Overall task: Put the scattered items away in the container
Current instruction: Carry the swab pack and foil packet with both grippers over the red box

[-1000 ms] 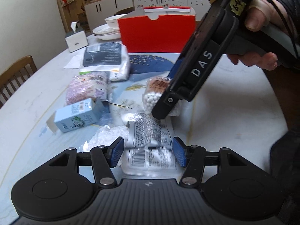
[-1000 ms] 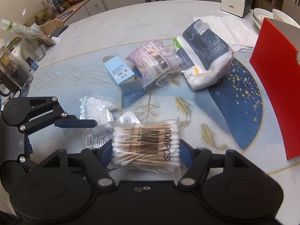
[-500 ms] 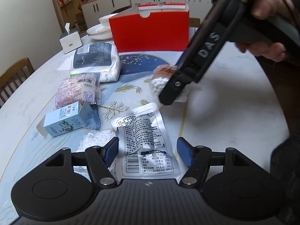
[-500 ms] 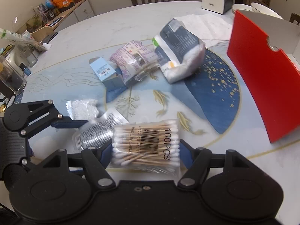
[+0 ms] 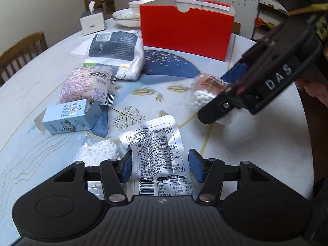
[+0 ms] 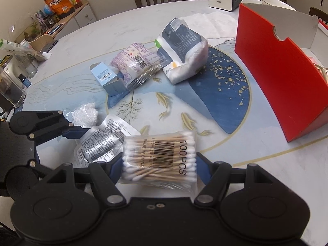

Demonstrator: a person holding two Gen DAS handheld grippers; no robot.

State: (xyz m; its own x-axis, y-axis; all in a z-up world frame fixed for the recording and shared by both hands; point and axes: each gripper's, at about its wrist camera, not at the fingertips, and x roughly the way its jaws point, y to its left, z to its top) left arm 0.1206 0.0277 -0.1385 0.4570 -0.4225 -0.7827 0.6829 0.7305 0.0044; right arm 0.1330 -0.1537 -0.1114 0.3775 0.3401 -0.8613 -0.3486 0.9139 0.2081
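Fingers: right gripper [image 6: 158, 169] clamped on cotton swab pack [image 6: 158, 157], lifted nearer red box [image 6: 280, 86] than a second ago; left gripper [image 5: 160, 166] spread around silver pouch [image 5: 154, 143] on table | Meaning: swabs ready to drop in; pouch next

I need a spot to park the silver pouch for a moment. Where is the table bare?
Bare marble lies right of the silver pouch, toward the near table edge, and on the dark blue patch between the red container and the dark-labelled white bag. Crowded: the blue carton, pink packet and bead bag.
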